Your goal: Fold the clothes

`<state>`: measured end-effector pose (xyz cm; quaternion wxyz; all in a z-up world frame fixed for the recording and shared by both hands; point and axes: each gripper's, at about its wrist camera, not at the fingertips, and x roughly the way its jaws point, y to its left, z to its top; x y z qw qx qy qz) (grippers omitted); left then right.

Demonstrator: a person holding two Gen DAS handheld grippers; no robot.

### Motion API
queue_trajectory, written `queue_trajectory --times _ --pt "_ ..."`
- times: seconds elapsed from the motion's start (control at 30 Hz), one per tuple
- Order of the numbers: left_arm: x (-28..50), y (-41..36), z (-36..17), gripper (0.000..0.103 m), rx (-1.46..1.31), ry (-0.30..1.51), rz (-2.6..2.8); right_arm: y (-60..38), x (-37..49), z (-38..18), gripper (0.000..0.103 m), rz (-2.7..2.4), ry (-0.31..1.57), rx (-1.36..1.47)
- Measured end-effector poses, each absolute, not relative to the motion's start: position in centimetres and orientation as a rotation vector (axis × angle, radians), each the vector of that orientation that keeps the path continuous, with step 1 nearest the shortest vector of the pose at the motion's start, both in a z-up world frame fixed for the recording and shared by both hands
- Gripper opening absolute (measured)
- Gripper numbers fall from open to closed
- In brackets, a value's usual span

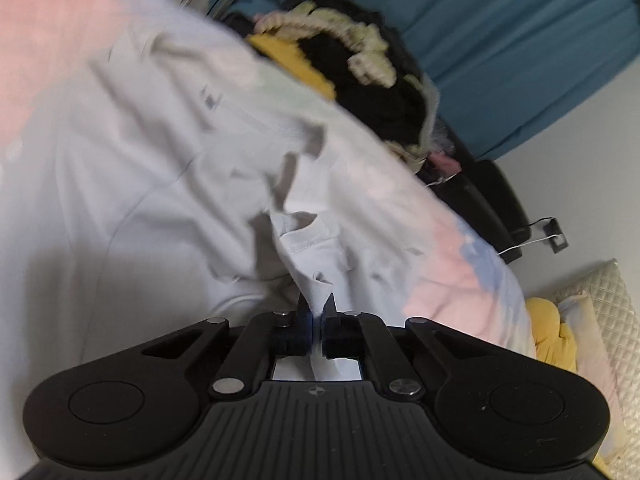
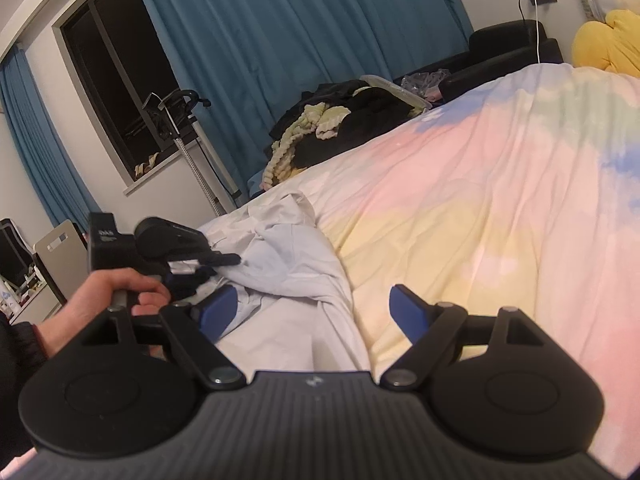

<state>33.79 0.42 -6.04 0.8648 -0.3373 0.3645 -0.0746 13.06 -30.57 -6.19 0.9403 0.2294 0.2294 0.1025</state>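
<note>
A white garment lies crumpled on the pastel bedspread. My left gripper is shut on a fold of the garment and holds it close to the camera. In the right wrist view the same garment lies bunched at the left of the bed, and the left gripper shows there, held by a hand and pinching the cloth. My right gripper is open and empty, with its blue pads spread over the garment's near edge and the bedspread.
A pile of dark and cream clothes sits at the far edge of the bed. Blue curtains and a window are behind. A yellow plush and pillows are at the head. A black chair stands by the wall.
</note>
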Motion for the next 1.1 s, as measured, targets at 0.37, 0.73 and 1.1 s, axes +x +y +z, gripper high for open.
queue_trajectory --times 0.37,0.73,1.1 --pt "30.2 2.0 -9.6 0.005 -0.609 0.731 -0.118 -29.7 13.0 -5.9 0.084 0.230 0.478 0.408" --pt "23.9 -1.0 -4.6 0.054 -0.334 0.648 -0.164 -30.0 9.6 -2.1 0.084 0.305 0.403 0.357" --pt "11.9 -2.1 0.3 0.081 -0.229 0.571 -0.219 -29.6 4.1 0.3 0.084 0.340 0.378 0.265"
